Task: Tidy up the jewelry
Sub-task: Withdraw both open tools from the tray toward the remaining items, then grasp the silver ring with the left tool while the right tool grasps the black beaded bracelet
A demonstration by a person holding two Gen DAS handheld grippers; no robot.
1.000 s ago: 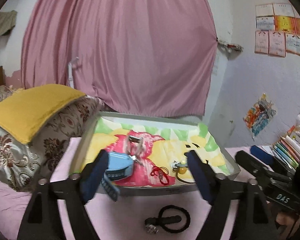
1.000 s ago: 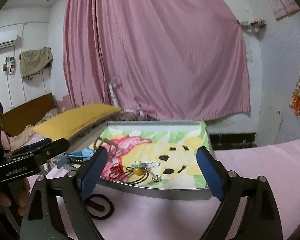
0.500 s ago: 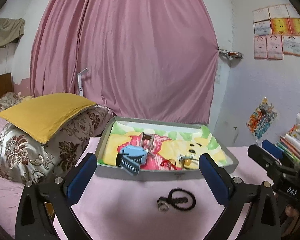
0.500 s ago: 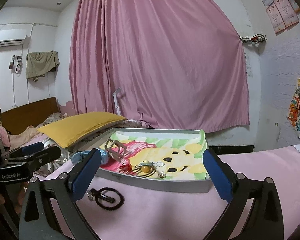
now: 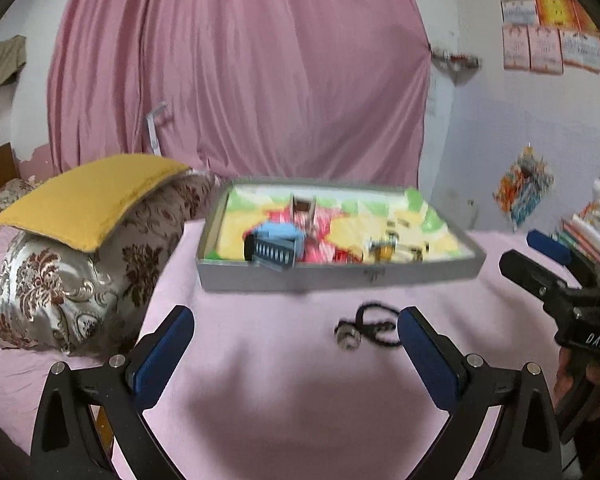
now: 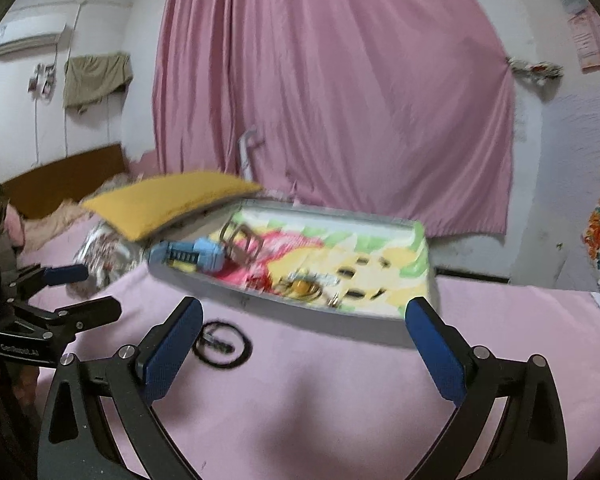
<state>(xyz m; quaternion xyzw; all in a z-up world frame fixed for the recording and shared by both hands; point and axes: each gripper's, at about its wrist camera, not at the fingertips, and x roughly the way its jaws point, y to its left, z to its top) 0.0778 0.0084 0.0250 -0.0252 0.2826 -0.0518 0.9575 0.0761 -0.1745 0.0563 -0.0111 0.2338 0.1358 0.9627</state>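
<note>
Hovering grippers: both hang over the pink bed sheet (image 5: pixel 280 380), short of the tray.
Left gripper (image 5: pixel 296 336): released, jaws spread wide after just opening, nothing between the pads.
Right gripper (image 6: pixel 302 332): released, jaws likewise just widened, empty.
Tray (image 5: pixel 340 276): grey, shallow, cartoon-print lining, at 12 o'clock from both grippers.
Blue hair clip (image 5: pixel 274 244): inside the tray at its 9 o'clock end, teeth over the near rim.
Orange-bead piece (image 5: pixel 384 250): in the tray toward 3 o'clock; blurred.
Black cord bracelet (image 5: pixel 374 326): on the sheet outside the tray, just beside the left gripper's right finger.
Yellow pillow (image 5: pixel 88 200): at 10 o'clock, atop a floral cushion (image 5: pixel 72 280).
</note>
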